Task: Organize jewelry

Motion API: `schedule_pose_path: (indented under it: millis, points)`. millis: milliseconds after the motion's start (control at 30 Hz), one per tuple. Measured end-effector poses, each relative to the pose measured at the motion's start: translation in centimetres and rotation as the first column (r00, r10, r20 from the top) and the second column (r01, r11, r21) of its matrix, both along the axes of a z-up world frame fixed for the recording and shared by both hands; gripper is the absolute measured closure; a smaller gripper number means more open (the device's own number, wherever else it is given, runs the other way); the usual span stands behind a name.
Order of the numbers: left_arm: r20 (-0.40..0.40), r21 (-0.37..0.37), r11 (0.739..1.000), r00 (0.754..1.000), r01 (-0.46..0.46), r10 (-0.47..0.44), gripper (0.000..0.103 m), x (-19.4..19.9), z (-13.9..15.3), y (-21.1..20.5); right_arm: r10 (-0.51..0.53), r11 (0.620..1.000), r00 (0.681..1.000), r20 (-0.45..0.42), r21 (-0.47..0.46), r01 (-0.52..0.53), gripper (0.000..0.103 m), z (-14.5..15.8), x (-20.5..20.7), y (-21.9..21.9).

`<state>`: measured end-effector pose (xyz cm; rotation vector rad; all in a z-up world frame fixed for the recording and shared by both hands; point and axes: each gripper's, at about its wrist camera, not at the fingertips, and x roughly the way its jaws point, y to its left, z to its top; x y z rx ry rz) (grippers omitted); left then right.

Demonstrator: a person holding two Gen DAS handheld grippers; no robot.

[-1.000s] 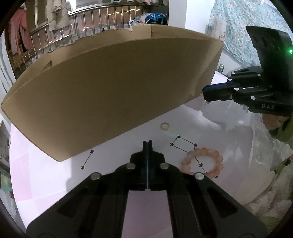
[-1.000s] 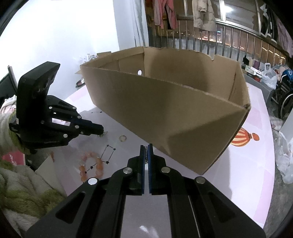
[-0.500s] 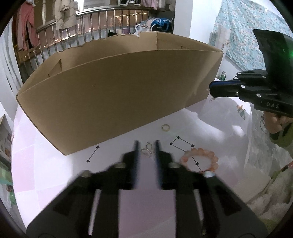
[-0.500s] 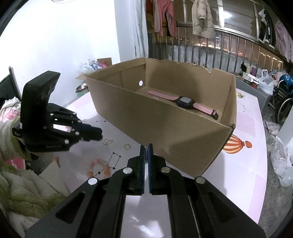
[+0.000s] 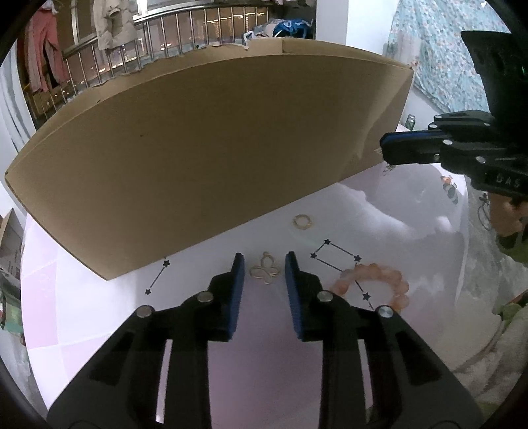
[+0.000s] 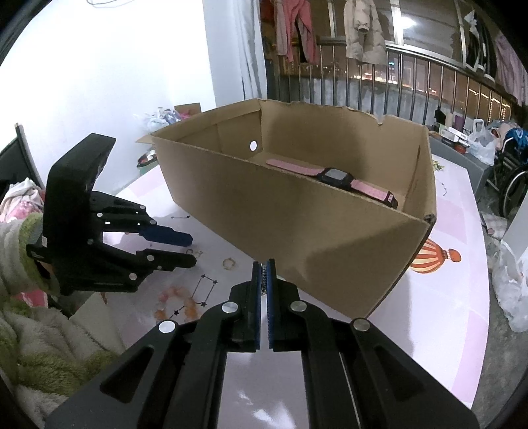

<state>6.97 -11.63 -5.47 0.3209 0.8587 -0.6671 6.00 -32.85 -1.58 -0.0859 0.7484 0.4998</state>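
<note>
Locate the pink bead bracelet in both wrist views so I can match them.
Left wrist: bead bracelet lower right, lying on the table right of the open left gripper.
Right wrist: bead bracelet lower left, below that gripper.
Shared landmark: cardboard box.

Clothes (image 6: 363,31) hang above a railing (image 6: 429,82); wheelchair (image 6: 510,175) beside the table (image 6: 455,297)

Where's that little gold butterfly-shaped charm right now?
In the left wrist view, the gold charm lies on the table between the open left gripper's fingertips, near the cardboard box.
</note>
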Motion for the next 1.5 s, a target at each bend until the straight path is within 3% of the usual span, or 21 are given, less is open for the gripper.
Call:
schedule_pose_path:
  millis: [100,433,467,500,833,900,967,1100,1233,1367,1500]
  points:
    - [-0.009,0.004,1.0,1.0,0.006,-0.006,0.089,-0.1,0.0,-0.1,0.003,1.0,1.0,-0.001,0.003,-0.003,0.1,-0.2,0.0,0.1]
    - [-0.012,-0.007,1.0,1.0,-0.008,0.008,0.091,-0.1,0.1,-0.1,0.002,1.0,1.0,0.001,0.003,-0.002,0.1,-0.1,0.1,0.2]
    - [-0.012,-0.011,1.0,1.0,-0.008,0.008,0.094,-0.1,0.2,-0.1,0.002,1.0,1.0,0.002,0.003,-0.002,0.1,-0.1,0.0,0.2]
    - [-0.016,-0.017,1.0,1.0,-0.002,0.002,0.103,-0.2,0.2,-0.1,0.002,1.0,1.0,0.001,0.004,-0.002,0.1,0.0,0.0,0.2]
    - [-0.016,-0.051,0.999,1.0,-0.008,0.008,0.103,-0.3,0.3,0.2,0.005,1.0,1.0,0.001,0.001,-0.005,0.1,0.2,-0.1,0.2]
    - [-0.017,-0.059,0.998,1.0,-0.014,0.013,0.085,-0.4,0.3,0.3,0.002,1.0,1.0,-0.001,0.001,-0.002,0.1,0.1,-0.1,0.2]
    - [-0.01,-0.061,0.998,1.0,-0.025,0.024,0.077,-0.6,0.4,0.3,-0.001,1.0,1.0,0.001,0.006,0.001,0.1,0.2,-0.1,0.0]
    - [-0.009,-0.072,0.997,0.999,-0.038,0.038,0.077,-0.5,0.2,-0.1,-0.007,1.0,1.0,-0.004,0.015,0.008,0.1,0.0,-0.1,-0.1]
    - [0.021,-0.036,0.999,1.0,-0.013,0.014,0.078,-0.4,-0.4,-0.8,-0.006,1.0,1.0,-0.012,0.023,0.007,0.1,-0.5,-0.1,-0.1]
    - [0.04,-0.013,0.999,0.999,0.038,-0.037,0.088,-1.0,-0.6,-1.2,-0.008,0.999,1.0,-0.02,0.033,0.008,0.1,-1.0,0.1,-0.3]
    - [0.037,-0.003,0.999,0.998,0.052,-0.052,0.088,-1.0,-0.6,-1.2,-0.009,0.999,1.0,-0.027,0.047,0.01,0.1,-1.4,0.3,-0.5]
